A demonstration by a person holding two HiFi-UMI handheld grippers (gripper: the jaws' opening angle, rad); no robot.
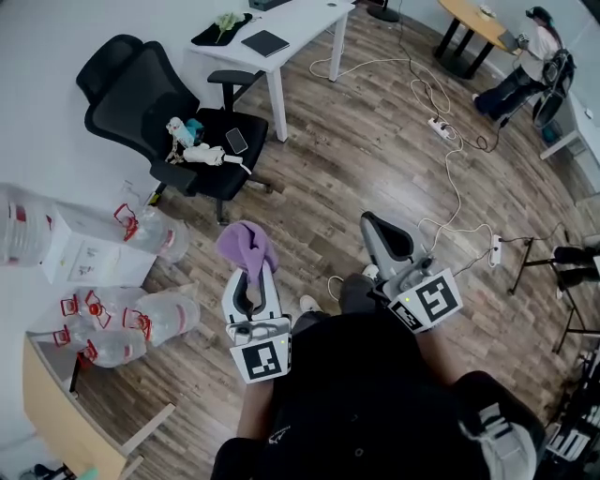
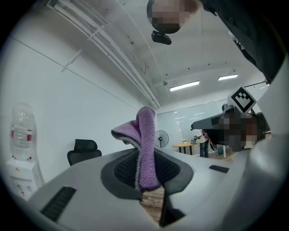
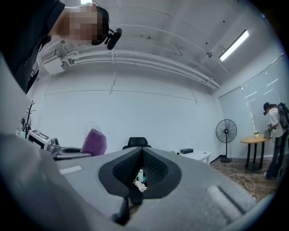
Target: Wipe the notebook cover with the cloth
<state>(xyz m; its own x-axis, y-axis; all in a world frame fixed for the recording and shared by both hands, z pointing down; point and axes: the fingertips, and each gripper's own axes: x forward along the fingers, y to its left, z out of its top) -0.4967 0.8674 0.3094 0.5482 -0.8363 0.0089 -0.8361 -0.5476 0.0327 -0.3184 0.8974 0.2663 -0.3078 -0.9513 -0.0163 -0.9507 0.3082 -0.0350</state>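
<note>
Wood-plank floor (image 1: 375,169) fills the head view, with a white desk (image 1: 300,19) at the far edge. The dark notebook (image 1: 265,42) lies flat on this desk, well ahead of both tools and roughly in line with the left gripper (image 1: 249,270); its long axis appears to follow the desk's length. The purple cloth (image 1: 246,246) is clamped in the left gripper, and only that gripper's view shows the pinch. The right gripper (image 1: 371,225) has its jaws together on nothing. Only the head view shows the notebook.
</note>
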